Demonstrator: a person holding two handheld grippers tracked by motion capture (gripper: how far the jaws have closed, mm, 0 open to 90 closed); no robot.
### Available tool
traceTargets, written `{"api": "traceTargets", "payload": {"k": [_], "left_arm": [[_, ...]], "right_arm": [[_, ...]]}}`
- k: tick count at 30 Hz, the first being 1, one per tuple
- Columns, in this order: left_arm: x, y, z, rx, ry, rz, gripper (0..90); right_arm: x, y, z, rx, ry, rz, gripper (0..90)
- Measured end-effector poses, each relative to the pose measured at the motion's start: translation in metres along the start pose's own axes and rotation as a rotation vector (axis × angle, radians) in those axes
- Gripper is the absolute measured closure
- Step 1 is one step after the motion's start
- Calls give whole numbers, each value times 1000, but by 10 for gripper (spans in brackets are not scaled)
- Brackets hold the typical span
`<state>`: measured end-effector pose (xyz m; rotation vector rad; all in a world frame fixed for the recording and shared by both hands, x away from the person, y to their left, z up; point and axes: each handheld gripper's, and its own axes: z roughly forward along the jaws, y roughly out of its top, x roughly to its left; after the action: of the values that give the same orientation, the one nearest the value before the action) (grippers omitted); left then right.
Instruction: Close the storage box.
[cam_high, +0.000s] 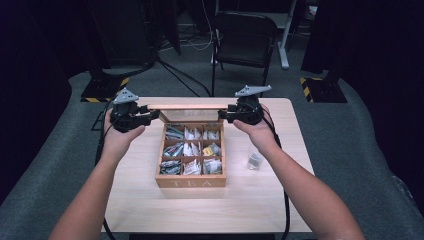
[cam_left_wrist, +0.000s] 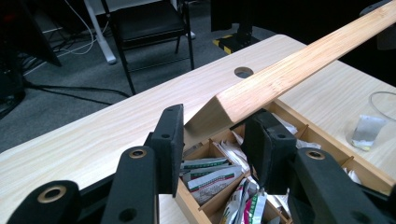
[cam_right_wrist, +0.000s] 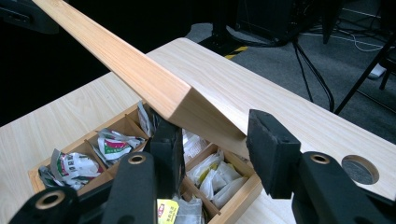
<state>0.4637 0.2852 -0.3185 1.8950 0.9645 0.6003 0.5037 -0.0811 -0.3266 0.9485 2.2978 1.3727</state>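
Observation:
A wooden tea box (cam_high: 190, 181) marked TEA stands in the middle of the table, its compartments full of tea sachets (cam_high: 191, 149). Its wooden lid (cam_high: 187, 106) is raised at the back of the box. My left gripper (cam_high: 152, 116) is shut on the lid's left end, and in the left gripper view the lid's corner (cam_left_wrist: 233, 100) sits between the black pads (cam_left_wrist: 169, 135). At the other end my right gripper (cam_high: 226, 114) is shut on the lid's right end (cam_right_wrist: 205, 116), with a pad (cam_right_wrist: 271, 151) pressed on each side.
A clear plastic cup (cam_high: 255, 160) with a tea bag in it stands on the table (cam_high: 150, 210) to the right of the box. A black chair (cam_high: 245, 40) is on the floor beyond the far edge. The tabletop has a round hole (cam_left_wrist: 243, 72) near its back.

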Motion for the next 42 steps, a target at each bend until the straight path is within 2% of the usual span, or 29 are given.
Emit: {"api": "traceTargets", "payload": {"k": [13,22,30,36,42], "left_arm": [[-10,-19,-5,0,-8,-1,579],[-22,-37,-10,0,8,27,573],[-25,-44,-12,-3,1,26,551],[-26,-51,-13,-5,-22,1,541],[-28,-60,-14,-1,-27,-4,540]], "right_arm": [[11,-15,-3,4,5,1,519],[23,-31,-8,1,3,-38,494],[27,-39,-8,0,5,-38,483],[29,-46,-8,1,11,-35,470],[33,-53,-8,15,6,-66,464]]}}
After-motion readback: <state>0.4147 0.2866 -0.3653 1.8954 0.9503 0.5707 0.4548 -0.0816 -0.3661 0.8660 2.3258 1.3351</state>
